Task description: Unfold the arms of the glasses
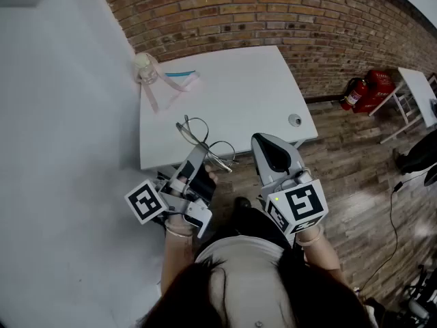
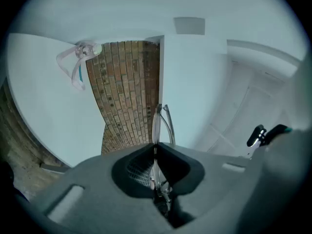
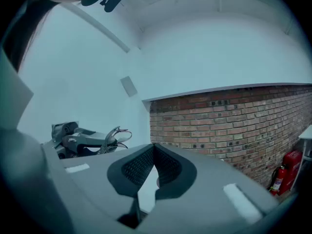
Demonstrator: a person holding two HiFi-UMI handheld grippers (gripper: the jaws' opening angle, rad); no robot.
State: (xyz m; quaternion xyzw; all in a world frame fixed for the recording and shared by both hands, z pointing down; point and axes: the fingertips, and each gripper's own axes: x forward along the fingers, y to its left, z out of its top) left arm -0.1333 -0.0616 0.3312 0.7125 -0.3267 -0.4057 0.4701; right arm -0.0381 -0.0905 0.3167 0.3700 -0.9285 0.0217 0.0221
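Thin wire-rimmed glasses (image 1: pixel 205 142) hang over the near edge of the white table (image 1: pixel 239 94), with my left gripper (image 1: pixel 197 153) shut on them. In the left gripper view the metal frame (image 2: pixel 162 123) runs up out of the closed jaws of the left gripper (image 2: pixel 155 145). My right gripper (image 1: pixel 261 142) is to the right of the glasses, apart from them, shut and empty. The right gripper view shows its jaws (image 3: pixel 154 146) closed on nothing, with the left gripper (image 3: pixel 78 143) and the glasses (image 3: pixel 117 135) off to the left.
A clear bundle with pink and blue ribbon (image 1: pixel 160 79) lies at the table's far left corner. A round grommet (image 1: pixel 294 120) sits near the right edge. Red fire extinguishers (image 1: pixel 365 91) stand by the brick wall (image 1: pixel 273 12); another white table (image 1: pixel 416 91) is at far right.
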